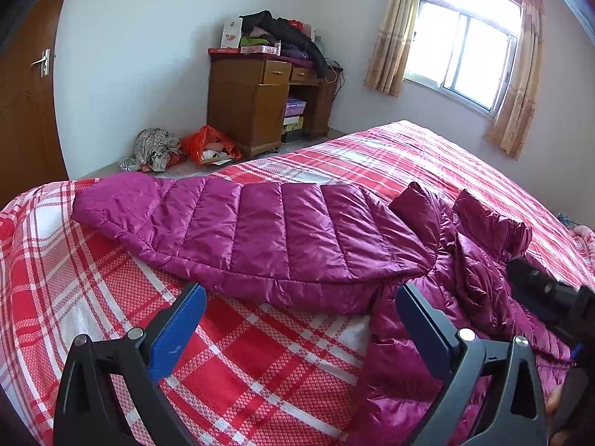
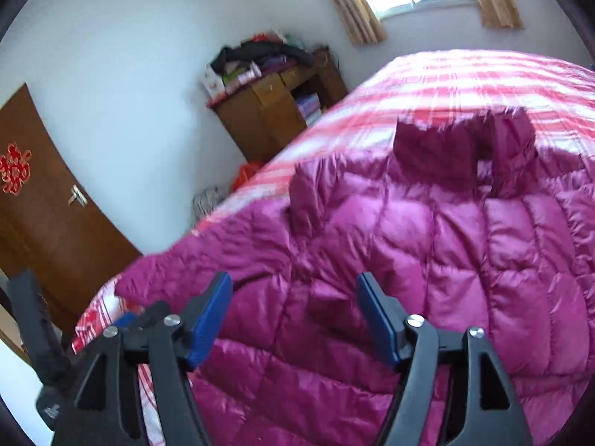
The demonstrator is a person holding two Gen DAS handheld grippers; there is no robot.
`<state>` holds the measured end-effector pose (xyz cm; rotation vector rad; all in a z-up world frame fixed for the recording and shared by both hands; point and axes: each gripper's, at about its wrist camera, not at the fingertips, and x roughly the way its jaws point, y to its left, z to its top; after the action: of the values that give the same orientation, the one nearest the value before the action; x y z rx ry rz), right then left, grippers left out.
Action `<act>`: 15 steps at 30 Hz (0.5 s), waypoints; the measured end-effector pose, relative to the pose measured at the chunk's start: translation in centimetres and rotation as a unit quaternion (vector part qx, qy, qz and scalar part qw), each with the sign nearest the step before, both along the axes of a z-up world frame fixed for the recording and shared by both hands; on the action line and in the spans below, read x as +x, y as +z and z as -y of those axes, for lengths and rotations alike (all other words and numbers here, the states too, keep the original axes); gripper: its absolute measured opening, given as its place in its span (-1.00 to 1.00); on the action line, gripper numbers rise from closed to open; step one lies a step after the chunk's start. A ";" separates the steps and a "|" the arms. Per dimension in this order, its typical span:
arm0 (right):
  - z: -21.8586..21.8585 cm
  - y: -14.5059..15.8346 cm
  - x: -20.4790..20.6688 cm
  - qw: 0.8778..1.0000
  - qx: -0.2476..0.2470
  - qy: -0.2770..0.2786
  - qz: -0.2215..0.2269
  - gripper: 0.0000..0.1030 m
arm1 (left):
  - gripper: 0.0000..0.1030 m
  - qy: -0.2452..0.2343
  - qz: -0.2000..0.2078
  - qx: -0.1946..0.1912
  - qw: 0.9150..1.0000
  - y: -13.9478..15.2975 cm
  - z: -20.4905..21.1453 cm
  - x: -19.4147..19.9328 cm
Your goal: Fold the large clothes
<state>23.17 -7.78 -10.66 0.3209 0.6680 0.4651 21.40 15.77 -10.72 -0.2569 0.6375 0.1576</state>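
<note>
Left wrist view only: orange plastic bag (image 1: 210, 145) and grey crumpled cloth heap (image 1: 158, 148) on floor by brown wooden desk (image 1: 256, 104) piled with clothes and boxes, whole window (image 1: 461, 48) with beige curtains, full length of one sleeve. Right wrist view only: red paper ornament (image 2: 14, 168) on brown wooden door (image 2: 48, 219), quilted body of garment from above, stand-up collar (image 2: 465, 152) at far end. Shiny magenta quilted puffer jacket (image 1: 282, 238) spread on red-and-white plaid bedspread (image 1: 111, 297), sleeve stretched leftward across bed, body bunched to right. Left gripper (image 1: 301, 316), black frame with blue pads, jaws wide apart, nothing between pads; sleeve hem just beyond fingertips, right finger (image 1: 420, 327) at edge of jacket body, contact unclear, left finger over bare plaid. Right gripper (image 2: 293, 316), same build, jaws apart, no pad pressing fabric; jacket body directly under and ahead of fingertips, sleeve off to left, collar well beyond. Black part of right tool visible at right edge of left view, over jacket. Fabric glossy, horizontal stitched channels on sleeve, square quilting on body, puffy, wrinkled near shoulder; right view motion-blurred.
</note>
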 end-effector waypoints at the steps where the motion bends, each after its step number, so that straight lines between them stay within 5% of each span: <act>1: -0.2 -0.1 0.5 1.000 -0.017 -0.009 -0.012 -0.53 | 0.98 -0.003 -0.001 0.001 1.000 -0.1 0.1 0.0; 2: -0.5 -0.7 1.4 0.998 -0.040 -0.019 -0.036 -0.98 | 0.98 -0.004 -0.001 0.003 1.000 0.0 0.2 0.0; 3: -0.5 -1.3 2.1 0.998 -0.038 -0.023 -0.052 -0.82 | 0.98 -0.006 0.000 0.005 1.000 0.0 0.4 -0.1; 9: -2.1 -4.7 4.1 0.993 -0.055 -0.010 -0.106 -0.82 | 0.98 -0.011 0.005 0.017 1.000 0.1 1.0 0.1; 15: -1.3 -4.2 4.9 0.991 -0.040 0.004 -0.129 -0.83 | 0.98 -0.022 0.002 0.023 0.999 -0.1 1.8 0.2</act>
<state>28.08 -6.46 -14.86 0.3055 0.9383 0.4062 21.62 13.94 -10.82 -0.1983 0.6352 0.1286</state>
